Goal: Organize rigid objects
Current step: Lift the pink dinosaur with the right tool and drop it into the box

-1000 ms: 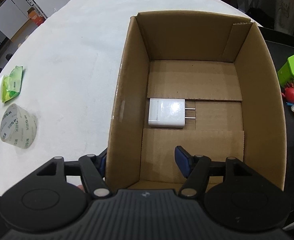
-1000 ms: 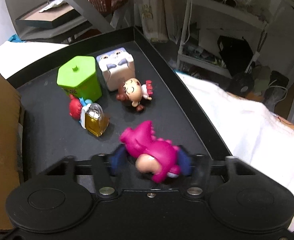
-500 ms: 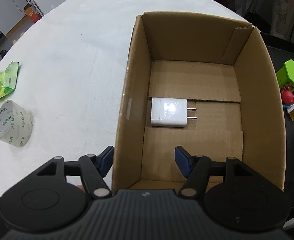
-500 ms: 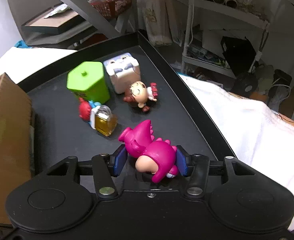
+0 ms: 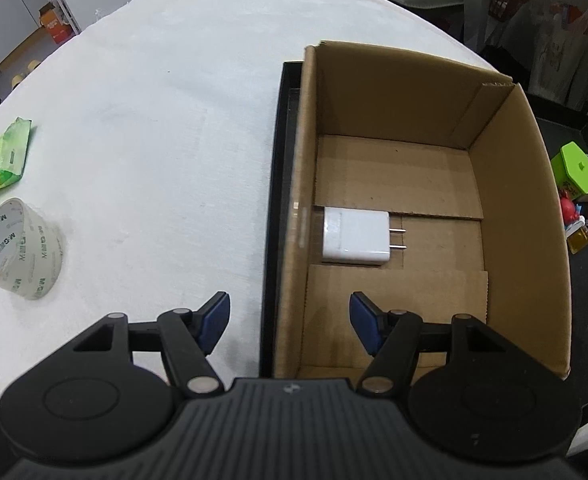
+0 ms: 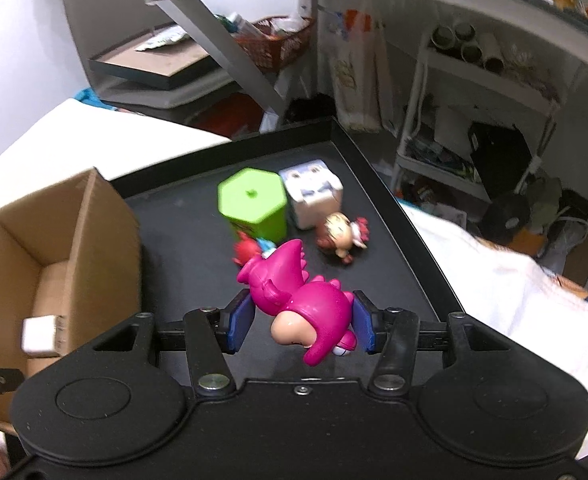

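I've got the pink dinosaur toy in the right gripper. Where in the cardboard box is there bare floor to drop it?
The brown cardboard box holds only the white plug charger, against its left wall. Free floor: the far strip behind the charger, the right half past its prongs, and the near strip. The crowded spot is the black tray corner, around the green hexagonal container.

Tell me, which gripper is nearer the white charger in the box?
Left. The left gripper hovers open over the box's near wall; the right gripper holds the pink dinosaur toy above the black tray.
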